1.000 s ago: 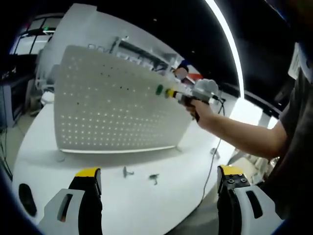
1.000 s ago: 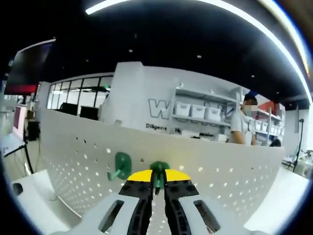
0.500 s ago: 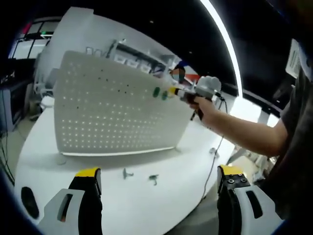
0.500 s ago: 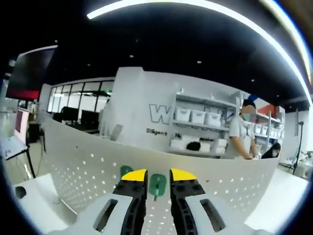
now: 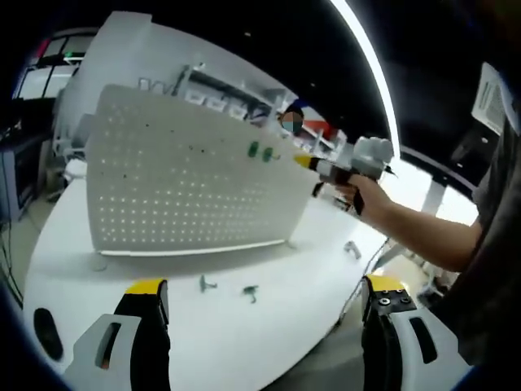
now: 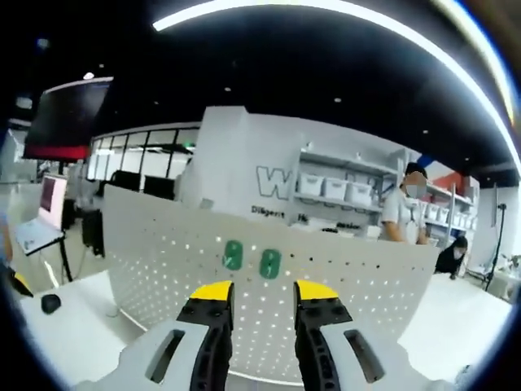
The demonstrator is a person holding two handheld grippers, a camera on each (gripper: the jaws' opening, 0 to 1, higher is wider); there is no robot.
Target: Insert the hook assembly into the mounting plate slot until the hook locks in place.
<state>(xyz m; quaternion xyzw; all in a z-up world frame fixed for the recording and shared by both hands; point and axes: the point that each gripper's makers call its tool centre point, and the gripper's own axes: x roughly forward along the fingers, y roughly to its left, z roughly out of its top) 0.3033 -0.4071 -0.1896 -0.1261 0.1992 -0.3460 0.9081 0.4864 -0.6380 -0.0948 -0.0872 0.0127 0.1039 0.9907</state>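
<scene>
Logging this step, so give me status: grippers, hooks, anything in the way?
Right gripper open, clear of board. Left gripper open. Two green hooks on pegboard. Spare hooks on table; nothing in the way.

two green hooks (image 6: pixel 251 259), one pegboard (image 6: pixel 342 293)

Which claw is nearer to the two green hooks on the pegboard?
Right. The right claw sits just off the pegboard, apart from the green hooks, jaws open. The left claw is low over the white table, well back from the board.
</scene>
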